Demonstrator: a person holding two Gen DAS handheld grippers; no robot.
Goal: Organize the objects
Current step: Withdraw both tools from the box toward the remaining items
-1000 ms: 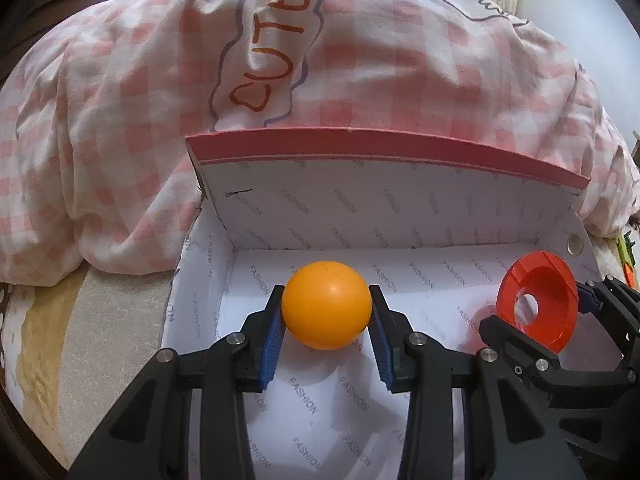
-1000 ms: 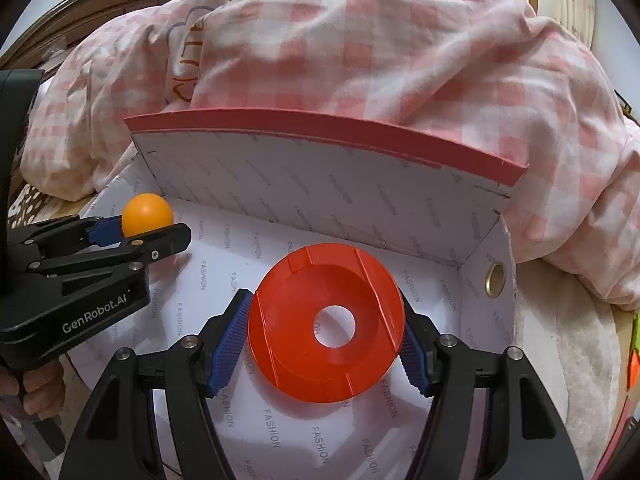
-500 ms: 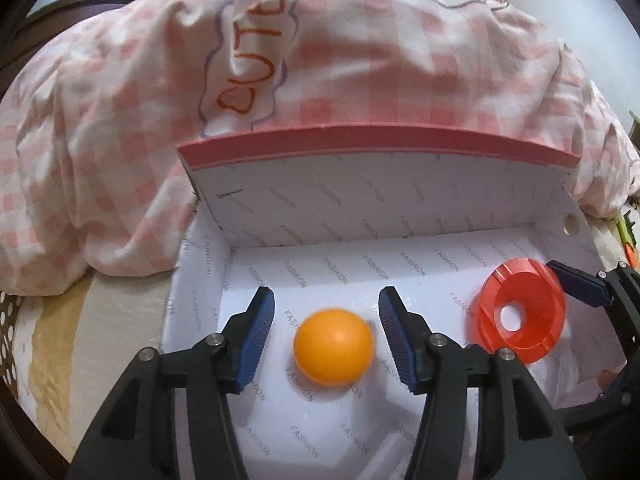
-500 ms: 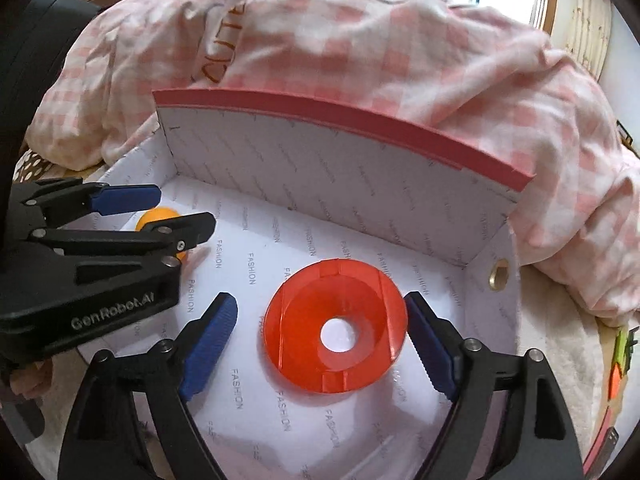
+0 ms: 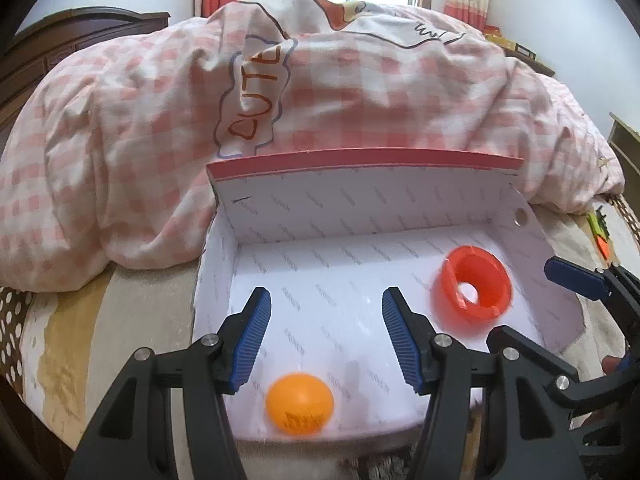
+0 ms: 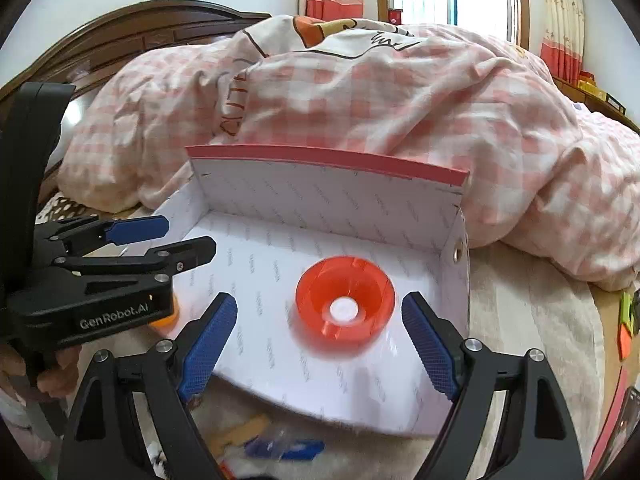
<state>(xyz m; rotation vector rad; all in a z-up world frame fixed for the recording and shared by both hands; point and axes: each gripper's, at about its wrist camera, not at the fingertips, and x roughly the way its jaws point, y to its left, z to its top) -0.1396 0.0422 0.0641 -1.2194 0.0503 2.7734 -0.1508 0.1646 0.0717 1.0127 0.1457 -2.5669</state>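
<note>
pink checked bedding backs the box [image 5: 400,204]; both tongs, left [image 5: 326,332] and right [image 6: 320,336], hang spread above ball [image 5: 299,403] and ring [image 6: 345,303]; lift straight clear without nudging either.

"GenRobot.AI" in white letters on the black body of the left gripper [image 6: 176,240], seen to the left of the right gripper's [image 6: 320,338] fingers. "CUTE" in orange letters inside a wavy outline on the pink checked quilt [image 5: 256,96], ahead of the left gripper, beyond the box. Repeated small grey print on the white box lining [image 5: 320,280]; unreadable here. Dark print on the orange ball [image 5: 299,402], blurred.
</note>
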